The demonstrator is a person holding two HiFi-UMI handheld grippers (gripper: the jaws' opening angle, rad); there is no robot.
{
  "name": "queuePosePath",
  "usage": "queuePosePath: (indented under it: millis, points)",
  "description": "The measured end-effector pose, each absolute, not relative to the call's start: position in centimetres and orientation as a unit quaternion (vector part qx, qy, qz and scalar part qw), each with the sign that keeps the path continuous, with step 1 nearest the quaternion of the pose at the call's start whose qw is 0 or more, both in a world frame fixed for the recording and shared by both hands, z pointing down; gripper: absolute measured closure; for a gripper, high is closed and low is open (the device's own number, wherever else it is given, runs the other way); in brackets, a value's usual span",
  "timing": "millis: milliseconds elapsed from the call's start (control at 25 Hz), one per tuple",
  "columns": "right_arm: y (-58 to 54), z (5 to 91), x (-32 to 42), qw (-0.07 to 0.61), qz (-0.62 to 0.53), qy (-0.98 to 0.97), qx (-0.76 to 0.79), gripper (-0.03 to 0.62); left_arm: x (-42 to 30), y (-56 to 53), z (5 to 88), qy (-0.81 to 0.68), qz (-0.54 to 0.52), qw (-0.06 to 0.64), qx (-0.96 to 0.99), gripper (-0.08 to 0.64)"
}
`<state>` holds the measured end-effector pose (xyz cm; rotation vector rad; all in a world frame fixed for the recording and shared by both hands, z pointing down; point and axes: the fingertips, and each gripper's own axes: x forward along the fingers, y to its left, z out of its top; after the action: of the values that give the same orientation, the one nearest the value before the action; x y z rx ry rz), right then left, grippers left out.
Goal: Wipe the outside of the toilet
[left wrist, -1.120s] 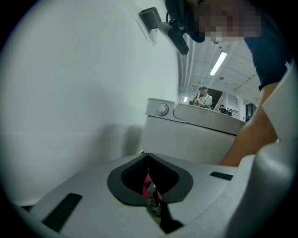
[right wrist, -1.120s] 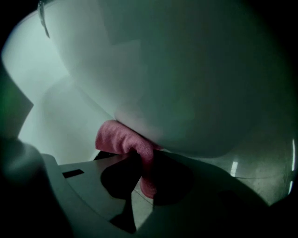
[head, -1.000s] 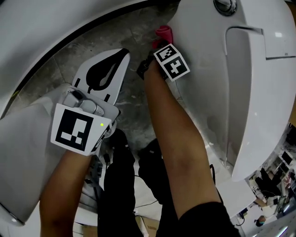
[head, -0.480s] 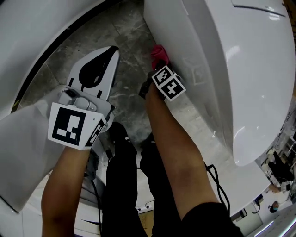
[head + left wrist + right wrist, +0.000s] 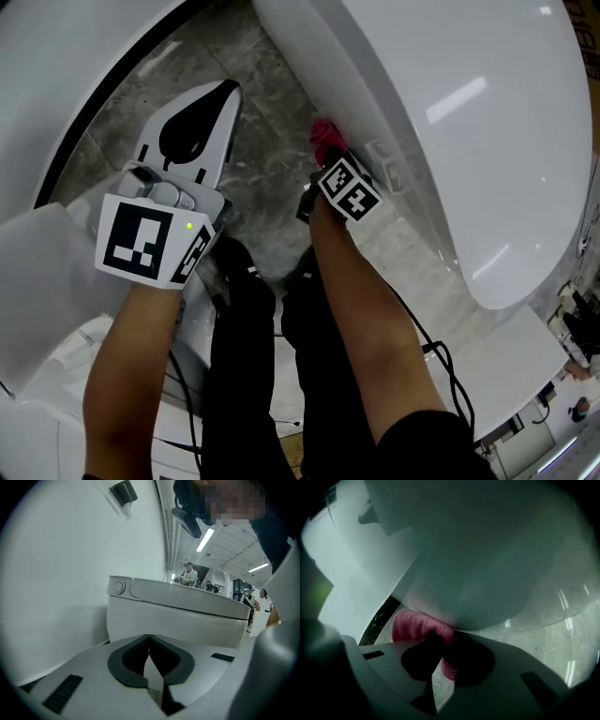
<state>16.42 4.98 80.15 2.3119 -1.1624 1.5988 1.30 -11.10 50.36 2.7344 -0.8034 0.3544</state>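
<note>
The white toilet (image 5: pixel 450 122) fills the upper right of the head view, its side bulging over the grey floor. My right gripper (image 5: pixel 323 155) is shut on a pink cloth (image 5: pixel 324 138) and presses it against the lower side of the toilet bowl. In the right gripper view the pink cloth (image 5: pixel 423 626) bulges out between the closed jaws, right under the curved toilet (image 5: pixel 487 559) wall. My left gripper (image 5: pixel 220 98) hangs over the floor to the left, shut with nothing in it. The left gripper (image 5: pixel 149 640) view shows another toilet (image 5: pixel 178 611) beyond the closed tips.
A white curved fixture (image 5: pixel 66 56) runs along the upper left, and a white lidded unit (image 5: pixel 37 281) sits at the lower left. Grey marbled floor (image 5: pixel 262 178) lies between them. The person's dark-trousered legs (image 5: pixel 272 375) and a black cable (image 5: pixel 441 366) are below. People (image 5: pixel 190 576) stand far off.
The right gripper with the pink cloth has slid down and along the toilet's side toward the front. The head view has shifted, so the flush button is out of sight. The left gripper stayed shut.
</note>
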Motion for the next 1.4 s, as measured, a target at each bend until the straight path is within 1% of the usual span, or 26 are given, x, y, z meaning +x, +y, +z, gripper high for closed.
queuePosePath:
  millis: [160, 480, 640, 760, 840, 960, 1160, 1280, 1400]
  points:
    - [9.4, 80.5, 18.1, 0.053, 0.532, -0.348, 0.770, 0.520, 2.1, -9.3, 50.2, -0.272, 0.123, 0.137, 0.945, 0.546]
    - [17.9, 80.4, 23.1, 0.090, 0.523, -0.301, 0.792, 0.520, 3.0, -7.1, 50.0, -0.263, 0.133, 0.140, 0.945, 0.546]
    - [23.4, 78.1, 27.4, 0.129, 0.505, -0.259, 0.813, 0.523, 3.5, -6.6, 49.3, -0.267, 0.139, 0.141, 0.943, 0.546]
    - [26.9, 75.6, 28.7, 0.168, 0.508, -0.252, 0.807, 0.523, 3.2, -5.7, 48.2, -0.272, 0.147, 0.151, 0.939, 0.546]
    - [27.8, 73.5, 28.1, 0.194, 0.516, -0.272, 0.789, 0.523, 3.0, -4.7, 46.9, -0.276, 0.152, 0.156, 0.936, 0.546]
    - [27.1, 69.9, 25.6, 0.216, 0.530, -0.317, 0.756, 0.523, 2.9, -3.0, 44.5, -0.280, 0.155, 0.165, 0.933, 0.546]
    - [22.7, 61.9, 17.6, 0.233, 0.537, -0.456, 0.670, 0.523, 2.3, 0.0, 38.9, -0.291, 0.164, 0.183, 0.925, 0.546]
    - [18.9, 54.7, 13.0, 0.229, 0.510, -0.560, 0.612, 0.523, 1.5, 1.7, 34.6, -0.303, 0.171, 0.192, 0.918, 0.546]
    - [13.5, 45.9, 10.2, 0.201, 0.455, -0.654, 0.570, 0.523, 0.4, 1.8, 29.2, -0.332, 0.162, 0.189, 0.910, 0.546]
